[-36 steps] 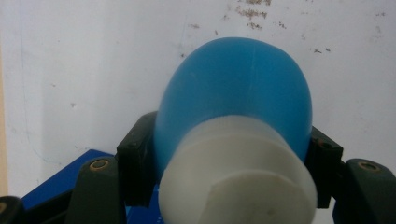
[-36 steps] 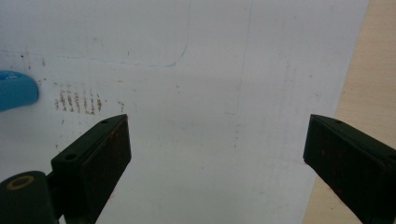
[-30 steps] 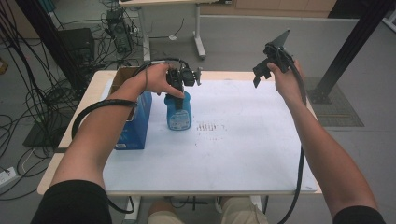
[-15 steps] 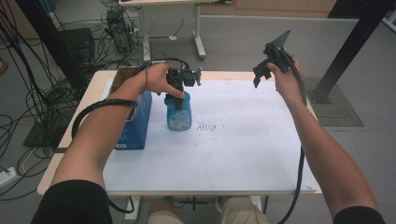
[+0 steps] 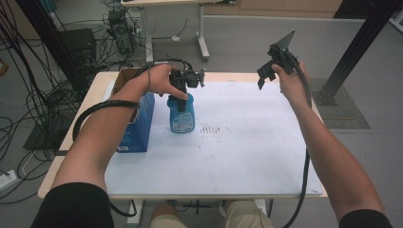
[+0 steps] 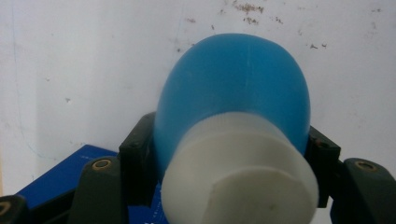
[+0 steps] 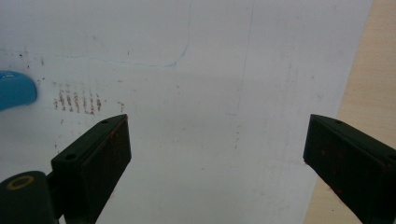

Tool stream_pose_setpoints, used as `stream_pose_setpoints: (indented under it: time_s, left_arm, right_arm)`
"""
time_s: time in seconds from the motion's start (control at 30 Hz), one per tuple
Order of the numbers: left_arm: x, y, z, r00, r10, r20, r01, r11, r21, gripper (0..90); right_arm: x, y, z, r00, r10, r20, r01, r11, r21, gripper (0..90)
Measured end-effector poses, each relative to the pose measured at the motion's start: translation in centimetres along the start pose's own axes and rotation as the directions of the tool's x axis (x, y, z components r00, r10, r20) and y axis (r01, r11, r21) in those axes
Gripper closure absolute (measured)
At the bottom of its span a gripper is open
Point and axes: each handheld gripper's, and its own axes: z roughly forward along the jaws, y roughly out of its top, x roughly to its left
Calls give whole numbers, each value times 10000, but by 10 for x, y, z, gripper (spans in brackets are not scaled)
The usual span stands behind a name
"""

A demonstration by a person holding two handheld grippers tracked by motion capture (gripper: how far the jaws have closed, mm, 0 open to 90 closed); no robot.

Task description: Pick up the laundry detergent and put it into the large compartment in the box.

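Bottle [image 5: 181, 114] stands upright (cap up), left gripper [image 5: 180, 90] jaws clamping its neck.

Bottle [image 5: 181, 114]: bright blue body; label on its front, white with blue print too small to read.
Bottle cap [image 6: 240, 177]: plain white, unpatterned.
Box [image 5: 138, 124]: deep blue sides with a small white label near its lower edge; brown cardboard flaps at its open top.
Table sheet [image 5: 247, 147]: white, with a patch of short dark brown streaks in rows near its middle, scattered brown specks and faint blue pen lines.
Table edge [image 5: 97, 97]: pale wood tone.
Left gripper [image 5: 183, 92]: black, brass-coloured screw rings.
Right gripper [image 5: 263, 80]: black, grey plate above.
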Motion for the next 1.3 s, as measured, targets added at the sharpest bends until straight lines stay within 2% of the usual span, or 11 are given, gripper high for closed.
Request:
stream_pose_setpoints:
  time_s: [0.43, 0.73, 0.9, 1.07, 1.17, 1.3]
  left_arm:
    - [-3, -1, 0, 10000, -44, -66, 44, 10000, -7, 374]
    - [-6, -3, -5, 9996, -249, -100, 248, 9996, -113, 375]
    - [-11, -6, -23, 9988, -443, -190, 437, 9985, -321, 375]
    - [-17, -9, -54, 9963, -824, -251, 809, 9952, -559, 375]
    - [-21, -12, -77, 9924, -1189, -329, 1162, 9904, -750, 374]
    - [-23, -17, -110, 9804, -1957, -226, 1928, 9768, -936, 374]
  right_arm:
    - [1, 1, 2, 10000, -69, -26, 69, 10000, 52, 72]
    - [1, 0, 3, 9999, -100, -91, 101, 9999, 84, 71]
    - [0, -1, 4, 9999, -100, -129, 102, 9999, 122, 70]
    - [0, -3, 2, 9998, -92, -154, 93, 9999, 92, 70]
    - [-1, -4, 3, 9998, -66, -210, 68, 9999, 117, 70]
    - [1, -4, 5, 9994, -214, -267, 219, 9996, 203, 70]
